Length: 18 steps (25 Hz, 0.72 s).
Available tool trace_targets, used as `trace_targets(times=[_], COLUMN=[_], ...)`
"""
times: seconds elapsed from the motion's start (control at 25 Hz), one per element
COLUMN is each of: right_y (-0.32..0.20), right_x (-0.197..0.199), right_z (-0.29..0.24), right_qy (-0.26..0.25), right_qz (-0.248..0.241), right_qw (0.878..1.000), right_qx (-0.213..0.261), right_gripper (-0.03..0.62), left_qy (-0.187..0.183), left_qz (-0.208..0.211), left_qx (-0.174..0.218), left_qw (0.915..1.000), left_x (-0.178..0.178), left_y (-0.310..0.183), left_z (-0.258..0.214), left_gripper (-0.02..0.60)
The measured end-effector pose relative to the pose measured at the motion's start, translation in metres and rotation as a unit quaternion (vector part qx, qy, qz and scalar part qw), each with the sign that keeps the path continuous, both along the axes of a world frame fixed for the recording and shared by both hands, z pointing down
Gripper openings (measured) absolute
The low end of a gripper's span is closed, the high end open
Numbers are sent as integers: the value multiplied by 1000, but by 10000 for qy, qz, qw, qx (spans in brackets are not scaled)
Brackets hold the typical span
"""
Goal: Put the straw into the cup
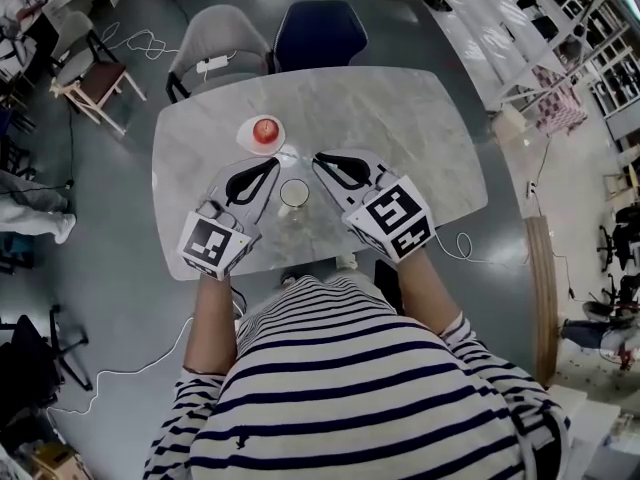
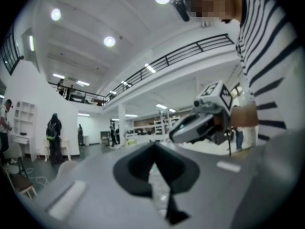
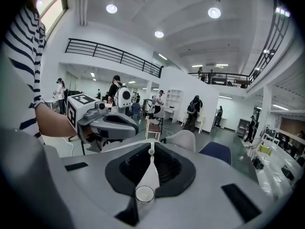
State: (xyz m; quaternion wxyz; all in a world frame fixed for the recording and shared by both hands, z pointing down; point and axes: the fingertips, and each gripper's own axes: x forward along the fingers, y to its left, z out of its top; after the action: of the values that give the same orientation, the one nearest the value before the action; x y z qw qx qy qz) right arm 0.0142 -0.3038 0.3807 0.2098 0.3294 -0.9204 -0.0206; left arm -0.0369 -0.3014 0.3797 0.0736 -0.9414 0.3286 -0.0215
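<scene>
A clear cup [image 1: 294, 192] stands on the marble table [image 1: 400, 118], between my two grippers. The right gripper [image 1: 319, 158] sits just right of and beyond it, its jaws closed at the tips. In the right gripper view, a small white ring, the straw's end [image 3: 151, 152], shows pinched at the tips of the right gripper [image 3: 151, 148], with the cup [image 3: 145, 193] low between the jaws. The left gripper [image 1: 272, 166] lies left of the cup, jaws together. The left gripper view shows the tips of the left gripper [image 2: 153, 145] meeting with nothing clearly held.
A white dish with a red object [image 1: 263, 131] stands on the table just beyond the left gripper. Two chairs [image 1: 270, 38] are pushed in at the far edge. The near table edge [image 1: 300, 263] runs just in front of the person's striped shirt.
</scene>
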Motion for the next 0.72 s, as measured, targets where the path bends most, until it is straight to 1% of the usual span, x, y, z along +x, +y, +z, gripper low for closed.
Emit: trace_targets(times=[0.16,0.72], right_y=[-5,-18], right_x=[-1,-10], right_z=[25,82], right_qy=[223,780], right_qz=[39,-28], right_qw=[9993,9928], right_qx=[-307,-908], right_gripper=[25,24], left_qy=[-8,-44], left_qz=[7,27], left_qx=[-103,-445], left_qw=[9999,9990], left_x=[-3,-12], left_y=[-3,-11], left_z=[11,41], left_gripper=[6,6])
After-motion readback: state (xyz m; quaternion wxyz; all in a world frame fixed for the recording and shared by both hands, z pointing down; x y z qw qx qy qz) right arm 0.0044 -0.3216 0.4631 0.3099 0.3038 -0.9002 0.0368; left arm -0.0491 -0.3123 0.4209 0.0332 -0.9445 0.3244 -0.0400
